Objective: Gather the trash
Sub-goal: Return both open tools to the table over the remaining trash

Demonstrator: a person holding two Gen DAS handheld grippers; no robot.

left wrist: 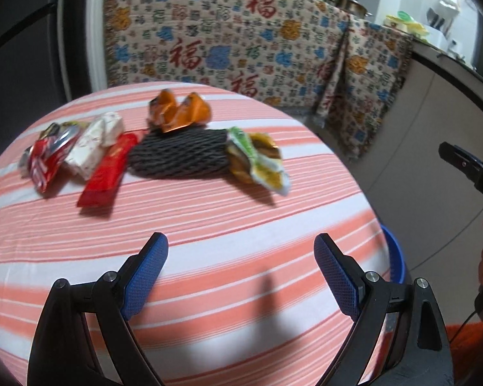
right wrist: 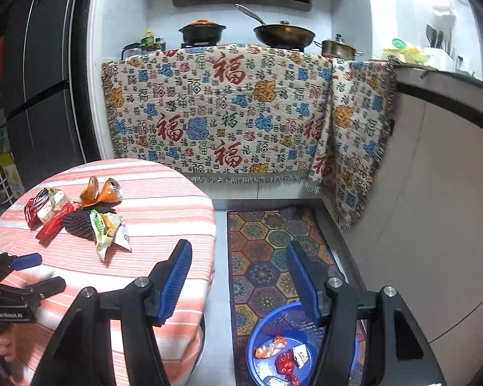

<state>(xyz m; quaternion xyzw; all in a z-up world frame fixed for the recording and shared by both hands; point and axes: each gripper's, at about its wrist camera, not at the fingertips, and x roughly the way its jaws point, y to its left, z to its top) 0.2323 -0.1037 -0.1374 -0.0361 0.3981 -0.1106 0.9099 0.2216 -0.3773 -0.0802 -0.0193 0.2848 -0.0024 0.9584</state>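
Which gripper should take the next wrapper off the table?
Left. The left gripper is open over the striped table, facing the wrapper pile. The right gripper hangs empty off the table edge, above the blue bin.

Salmon stripes, bright wrappers, blue pads

My left hand-held gripper (left wrist: 241,276) and right hand-held gripper (right wrist: 238,280) are black with blue textured pads (left wrist: 145,276). The table (left wrist: 209,251) wears a cloth of salmon-pink and white stripes. On it lie a red-and-white wrapper (left wrist: 45,160), a white speckled wrapper (left wrist: 95,141), a plain red packet (left wrist: 104,173), a dark grey netted sleeve (left wrist: 178,154), a crumpled orange wrapper (left wrist: 178,111) and a green, yellow and white wrapper (left wrist: 257,160). The basket (right wrist: 252,341) on the floor is blue, holding orange, red and white scraps. The rug (right wrist: 267,251) shows multicoloured hexagons. The draped blanket (right wrist: 241,109) is cream with red characters and blue and orange motifs.
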